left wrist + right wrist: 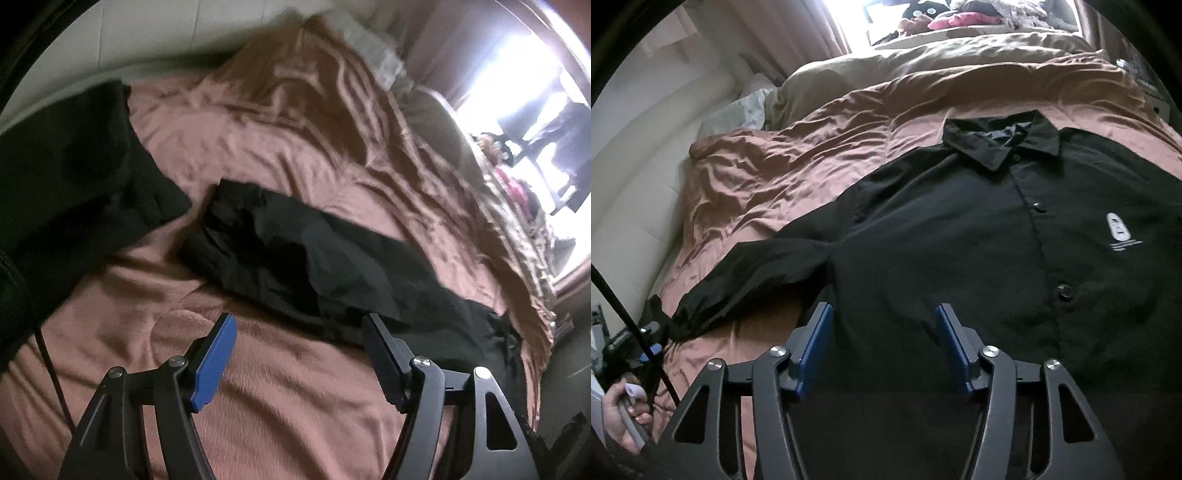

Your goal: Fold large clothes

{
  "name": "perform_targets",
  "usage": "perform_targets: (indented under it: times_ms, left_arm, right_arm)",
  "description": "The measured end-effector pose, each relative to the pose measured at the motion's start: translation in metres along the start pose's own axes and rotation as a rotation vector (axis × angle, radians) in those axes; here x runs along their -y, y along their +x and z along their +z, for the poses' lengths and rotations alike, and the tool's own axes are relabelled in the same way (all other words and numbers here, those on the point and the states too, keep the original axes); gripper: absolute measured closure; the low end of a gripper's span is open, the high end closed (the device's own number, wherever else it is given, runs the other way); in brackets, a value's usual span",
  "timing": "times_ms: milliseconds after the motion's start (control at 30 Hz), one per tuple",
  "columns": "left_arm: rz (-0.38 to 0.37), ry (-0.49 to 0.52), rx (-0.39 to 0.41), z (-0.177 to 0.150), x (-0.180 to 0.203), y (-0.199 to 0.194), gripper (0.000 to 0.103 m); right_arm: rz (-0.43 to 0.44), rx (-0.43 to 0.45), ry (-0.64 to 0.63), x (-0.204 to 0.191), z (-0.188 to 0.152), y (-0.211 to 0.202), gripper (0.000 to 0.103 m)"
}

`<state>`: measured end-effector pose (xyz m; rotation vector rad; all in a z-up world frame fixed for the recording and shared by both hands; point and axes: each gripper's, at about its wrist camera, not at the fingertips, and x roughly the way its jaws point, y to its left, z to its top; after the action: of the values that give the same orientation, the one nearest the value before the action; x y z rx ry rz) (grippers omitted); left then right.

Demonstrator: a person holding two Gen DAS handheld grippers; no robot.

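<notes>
Right wrist view showing the black shirt [960, 229] lying spread, collar up, on the pink blanket [768, 173], with right gripper [882, 350] hovering apart, unclamped over its hem, left gripper [299, 354] likewise gaping beside its sleeve [295, 243].

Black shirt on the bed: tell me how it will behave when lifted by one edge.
The black shirt probably droops limply: its sleeve lies crumpled. Likely light, since the fabric looks thin. It may drag across the wrinkled pink cover.
</notes>
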<state>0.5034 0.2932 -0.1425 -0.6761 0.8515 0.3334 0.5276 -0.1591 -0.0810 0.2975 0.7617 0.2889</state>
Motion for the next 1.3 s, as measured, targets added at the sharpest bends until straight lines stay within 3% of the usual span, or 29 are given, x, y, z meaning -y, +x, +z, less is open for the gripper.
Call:
perform_targets:
  times_ms: [167, 233, 333, 400, 500, 800, 1000, 1133, 1300]
  left_arm:
    - [0.030, -0.046, -0.056, 0.004, -0.007, 0.036, 0.032]
    - [0.045, -0.059, -0.067, 0.005, -0.011, 0.048, 0.039]
    - [0.083, -0.054, -0.021, 0.010, -0.012, 0.055, 0.049]
    - [0.115, -0.047, -0.005, 0.015, -0.011, 0.058, 0.077]
    - [0.105, -0.060, 0.008, 0.020, -0.011, 0.057, 0.095]
    - [0.029, 0.059, 0.157, 0.046, 0.024, 0.004, 0.101]
    - [-0.059, 0.144, 0.219, 0.061, 0.070, -0.041, 0.101]
    - [-0.134, 0.210, 0.269, 0.066, 0.111, -0.073, 0.101]
    - [-0.221, 0.290, 0.299, 0.065, 0.164, -0.108, 0.101]
  right_arm:
    - [0.005, -0.024, 0.006, -0.001, 0.007, 0.024, 0.063]
    - [0.012, -0.030, 0.011, 0.000, 0.010, 0.031, 0.067]
    - [0.036, -0.052, 0.037, 0.000, 0.016, 0.046, 0.074]
    - [0.056, -0.067, 0.057, 0.002, 0.020, 0.056, 0.078]
    - [0.107, -0.095, 0.088, 0.004, 0.024, 0.071, 0.084]
    - [0.282, -0.152, 0.176, 0.008, 0.039, 0.122, 0.088]
    - [0.311, -0.206, 0.224, 0.021, 0.034, 0.165, 0.090]
    - [0.317, -0.201, 0.217, 0.024, 0.042, 0.161, 0.090]
    - [0.290, -0.145, 0.233, 0.023, 0.051, 0.123, 0.088]
